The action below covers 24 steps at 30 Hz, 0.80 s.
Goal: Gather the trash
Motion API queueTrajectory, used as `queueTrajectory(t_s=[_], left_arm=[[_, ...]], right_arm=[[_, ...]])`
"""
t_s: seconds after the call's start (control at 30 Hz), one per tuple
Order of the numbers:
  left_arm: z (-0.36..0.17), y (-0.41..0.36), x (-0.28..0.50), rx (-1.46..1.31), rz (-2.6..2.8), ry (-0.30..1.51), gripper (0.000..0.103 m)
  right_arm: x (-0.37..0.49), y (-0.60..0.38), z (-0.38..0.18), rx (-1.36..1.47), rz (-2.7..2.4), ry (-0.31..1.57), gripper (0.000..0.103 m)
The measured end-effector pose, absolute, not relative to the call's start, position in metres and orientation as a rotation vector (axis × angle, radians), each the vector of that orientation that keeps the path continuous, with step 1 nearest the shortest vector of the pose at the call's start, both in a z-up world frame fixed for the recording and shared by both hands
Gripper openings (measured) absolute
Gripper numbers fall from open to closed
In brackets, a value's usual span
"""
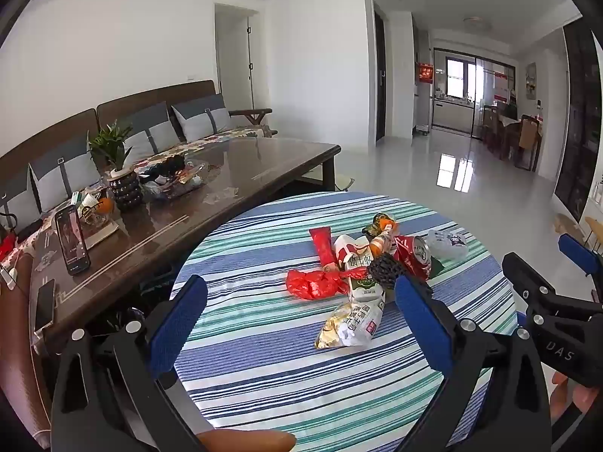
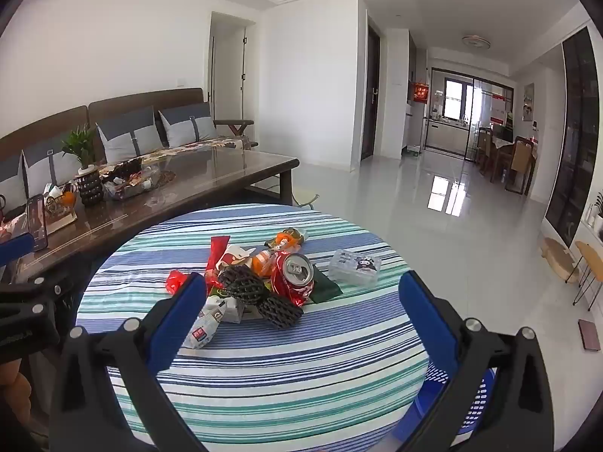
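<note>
A pile of trash lies on the round table with a striped cloth (image 1: 264, 376) (image 2: 282, 376). It holds a crushed red can (image 1: 416, 256) (image 2: 296, 275), a red plastic bag (image 1: 312, 284), a silver snack wrapper (image 1: 350, 326) (image 2: 203, 329), black foam netting (image 1: 384, 269) (image 2: 260, 297), a red tube (image 1: 323, 246) and a clear plastic box (image 1: 448, 245) (image 2: 354, 265). My left gripper (image 1: 301, 301) is open and empty, short of the pile. My right gripper (image 2: 305, 293) is open and empty, also short of it; it shows in the left wrist view (image 1: 557, 286).
A blue basket (image 2: 463, 406) stands on the floor right of the table. A long brown coffee table (image 1: 169, 196) with a plant, phones and a glass tray stands to the left, a sofa (image 1: 113, 128) behind it. Glossy floor lies beyond.
</note>
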<state>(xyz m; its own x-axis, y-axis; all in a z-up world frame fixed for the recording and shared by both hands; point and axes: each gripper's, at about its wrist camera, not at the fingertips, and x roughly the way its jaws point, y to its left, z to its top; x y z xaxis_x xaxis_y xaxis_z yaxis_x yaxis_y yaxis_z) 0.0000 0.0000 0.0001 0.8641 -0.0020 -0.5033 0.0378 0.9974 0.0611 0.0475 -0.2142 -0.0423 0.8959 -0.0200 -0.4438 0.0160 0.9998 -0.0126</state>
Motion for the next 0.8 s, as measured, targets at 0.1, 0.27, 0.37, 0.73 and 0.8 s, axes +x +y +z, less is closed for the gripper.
queueTrajectory(t_s=[0.1,0.27,0.37,0.73,0.8], left_arm=[[0.000,0.001,0.001,0.052,-0.027,0.540,0.099],[0.000,0.001,0.000,0.054,-0.030,0.536,0.099],[-0.002,-0.001,0.004,0.057,-0.031,0.537,0.099],[-0.003,-0.008,0.002,0.066,-0.028,0.538,0.099],[-0.004,-0.010,0.002,0.069,-0.030,0.536,0.099]], right_arm=[[0.047,-0.214,-0.042,-0.007,-0.017,0.458,0.098],[0.048,-0.212,-0.042,-0.009,-0.011,0.463,0.098],[0.045,-0.212,-0.042,-0.010,-0.011,0.462,0.098],[0.045,-0.215,-0.042,-0.008,-0.019,0.458,0.098],[0.045,-0.215,-0.042,-0.006,-0.020,0.459,0.098]])
